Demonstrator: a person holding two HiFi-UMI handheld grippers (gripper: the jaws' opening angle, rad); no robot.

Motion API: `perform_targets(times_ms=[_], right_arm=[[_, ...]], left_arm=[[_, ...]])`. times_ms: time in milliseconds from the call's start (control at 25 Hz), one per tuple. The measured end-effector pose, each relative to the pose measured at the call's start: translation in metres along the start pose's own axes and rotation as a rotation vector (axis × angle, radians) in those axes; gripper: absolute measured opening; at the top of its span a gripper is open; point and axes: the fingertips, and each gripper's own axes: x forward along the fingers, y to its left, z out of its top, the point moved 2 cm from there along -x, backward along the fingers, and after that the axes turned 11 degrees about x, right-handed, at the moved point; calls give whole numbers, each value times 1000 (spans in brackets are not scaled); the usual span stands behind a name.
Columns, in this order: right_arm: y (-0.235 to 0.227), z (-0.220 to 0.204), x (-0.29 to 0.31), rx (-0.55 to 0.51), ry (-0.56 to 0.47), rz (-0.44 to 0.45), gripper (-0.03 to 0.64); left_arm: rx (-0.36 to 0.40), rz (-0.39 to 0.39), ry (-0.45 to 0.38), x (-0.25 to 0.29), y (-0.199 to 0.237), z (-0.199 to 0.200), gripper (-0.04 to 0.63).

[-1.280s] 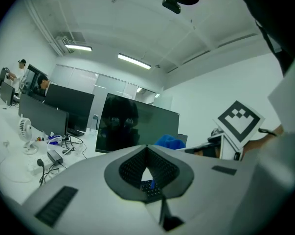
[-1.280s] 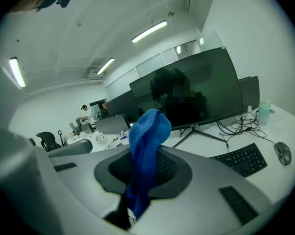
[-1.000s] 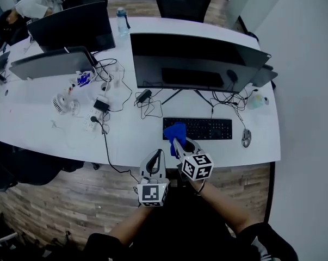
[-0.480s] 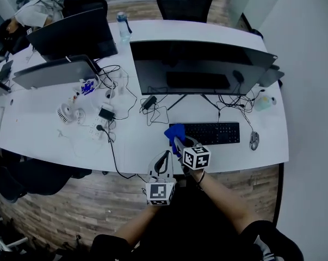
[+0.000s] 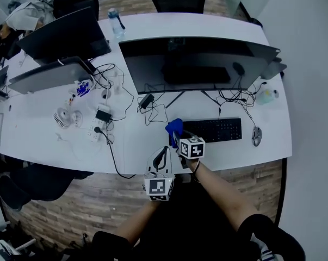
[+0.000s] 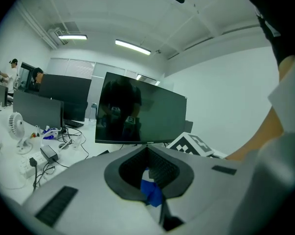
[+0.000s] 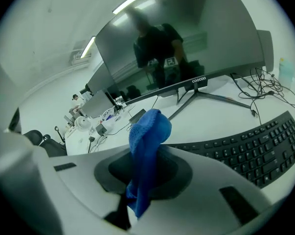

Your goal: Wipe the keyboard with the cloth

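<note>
Cloth pinched by right gripper beside keyboard; left gripper seemingly closed, behind it.

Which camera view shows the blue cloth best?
The right gripper view: the cloth fills its centre, sharp, clamped between the jaws. The head view shows it small, at the left end of the keyboard. The left gripper view shows only a blue scrap beyond its jaws.

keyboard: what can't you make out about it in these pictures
- Head view: the keyboard has its left end hidden by the cloth in the right hand-held gripper; key print too small.
- Right gripper view: left keys behind the cloth; right end cut by the picture edge.
- Left gripper view: no keyboard shows; the left hand-held gripper fills the lower picture.
</note>
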Motion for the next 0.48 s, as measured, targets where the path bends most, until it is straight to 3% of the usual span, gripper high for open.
perform_targets(times_ms=[480], right_arm=[[-42, -10, 46, 94, 69, -51, 71]], left_arm=[[-47, 72, 46, 0, 11, -7, 5]])
